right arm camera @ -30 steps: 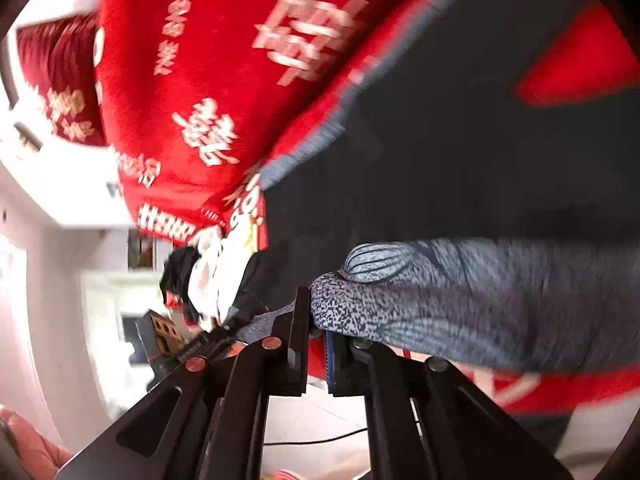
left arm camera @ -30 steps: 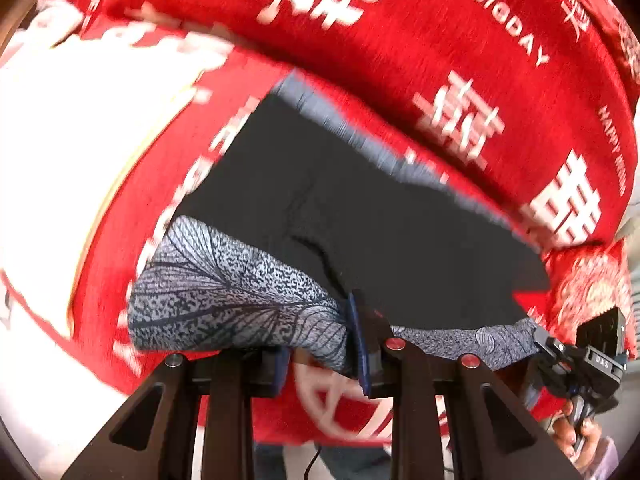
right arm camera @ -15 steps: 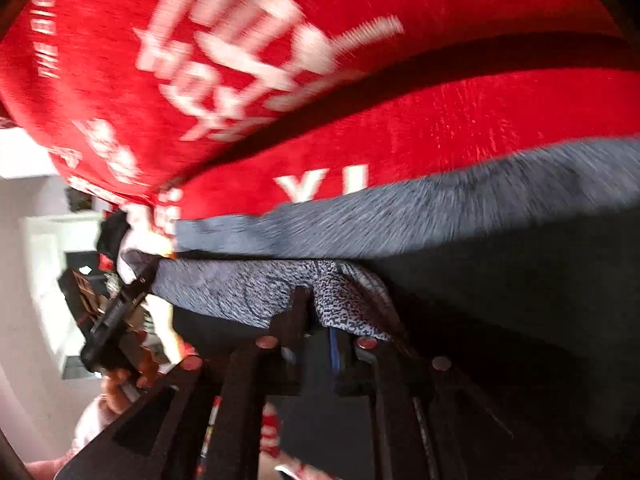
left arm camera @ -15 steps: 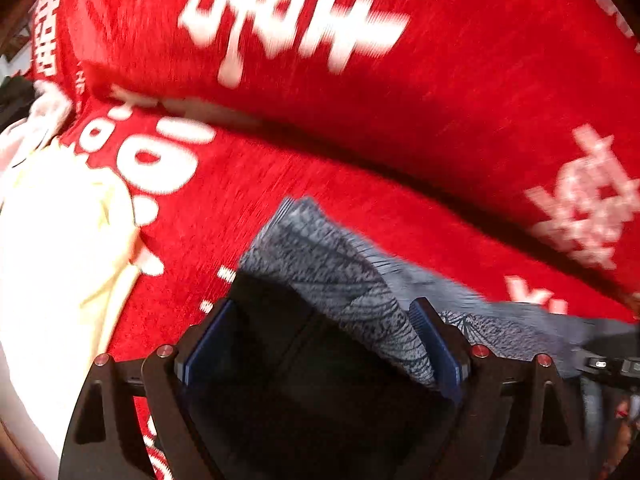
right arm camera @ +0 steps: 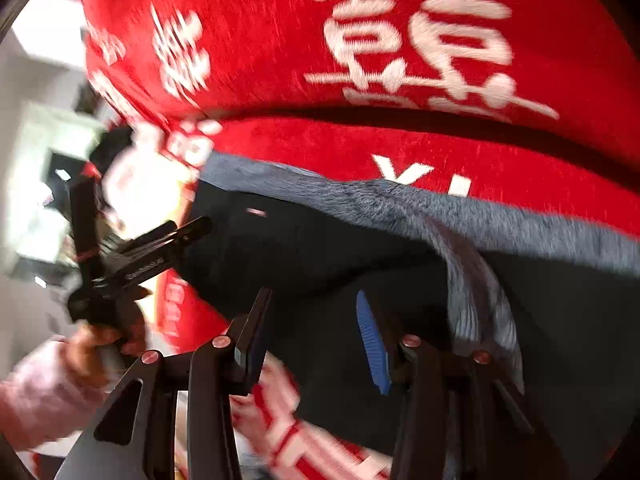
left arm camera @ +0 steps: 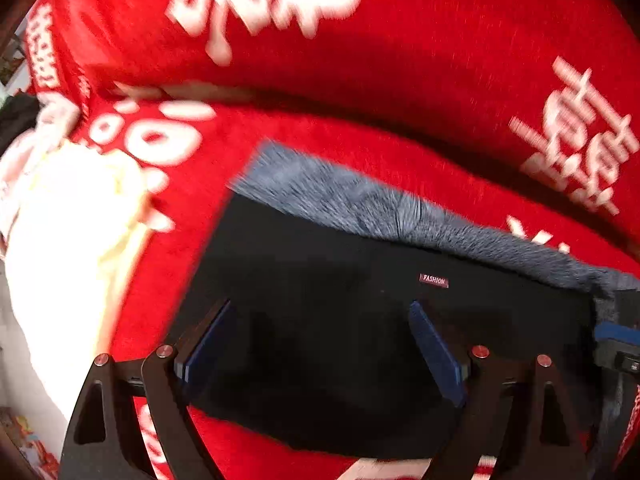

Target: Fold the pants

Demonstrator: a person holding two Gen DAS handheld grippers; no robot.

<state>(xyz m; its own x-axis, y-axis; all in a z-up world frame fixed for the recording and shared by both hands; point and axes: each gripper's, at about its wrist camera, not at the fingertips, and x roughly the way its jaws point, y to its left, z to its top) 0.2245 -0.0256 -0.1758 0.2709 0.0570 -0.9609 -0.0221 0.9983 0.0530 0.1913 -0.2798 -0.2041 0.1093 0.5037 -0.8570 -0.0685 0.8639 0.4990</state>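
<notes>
My left tongs [left arm camera: 320, 344] hang spread wide over the black pants [left arm camera: 360, 320], blue pads clear of the cloth. The pants lie folded on the red cover [left arm camera: 400, 80], a grey patterned edge [left arm camera: 360, 204] along the far side. A small "FASHION" label [left arm camera: 434, 280] shows.

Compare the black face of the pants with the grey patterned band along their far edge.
The black face is plain, dark and broad, and bears a small "FASHION" label; the grey patterned band is lighter, mottled and narrow. The black face lies nearer the cameras, the band beyond it. Both belong to the same pants, lying on the red cover.
</notes>
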